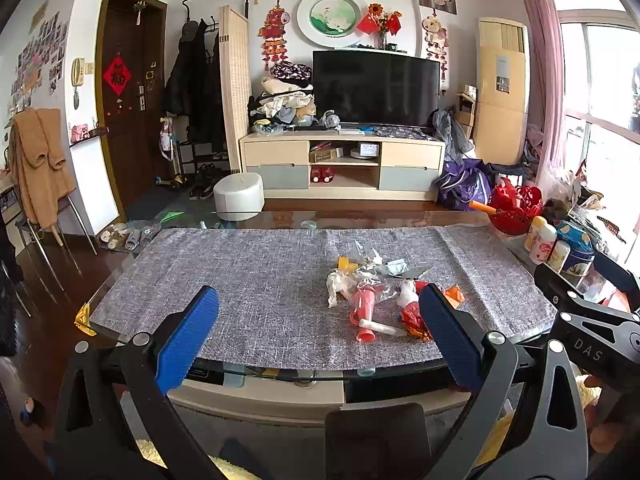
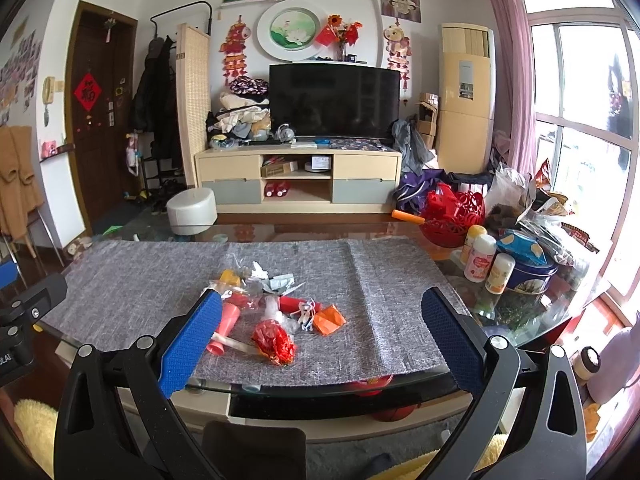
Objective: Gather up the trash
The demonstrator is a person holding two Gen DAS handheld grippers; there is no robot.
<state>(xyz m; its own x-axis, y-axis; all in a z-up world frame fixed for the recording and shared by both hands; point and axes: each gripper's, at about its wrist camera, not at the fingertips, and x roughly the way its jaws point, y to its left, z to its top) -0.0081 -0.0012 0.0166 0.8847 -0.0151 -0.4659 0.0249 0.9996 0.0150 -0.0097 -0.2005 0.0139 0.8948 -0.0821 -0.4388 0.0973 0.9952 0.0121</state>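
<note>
I hold my left tool [image 1: 319, 336] and right tool [image 2: 322, 340] spread wide, gripping nothing, above crinkled wrappers [image 2: 274, 341] and pink plastic tubes [image 1: 363, 309] on the surface's coarse grey woven cloth [image 2: 120, 280].

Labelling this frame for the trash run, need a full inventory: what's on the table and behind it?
trash pile: one heap, red, pink, orange, yellow, clear wrappers; middle of the mat
mat: one, grey woven; covers the glass table
bottles: three, white and yellow; table's right side
tin: one, blue; beside the bottles
basket: one, red; far right of table
TV: one, black; on the cabinet
stool: one, white; on the floor
left tool: blue pads, open, empty
right tool: blue pads, open, empty
</note>
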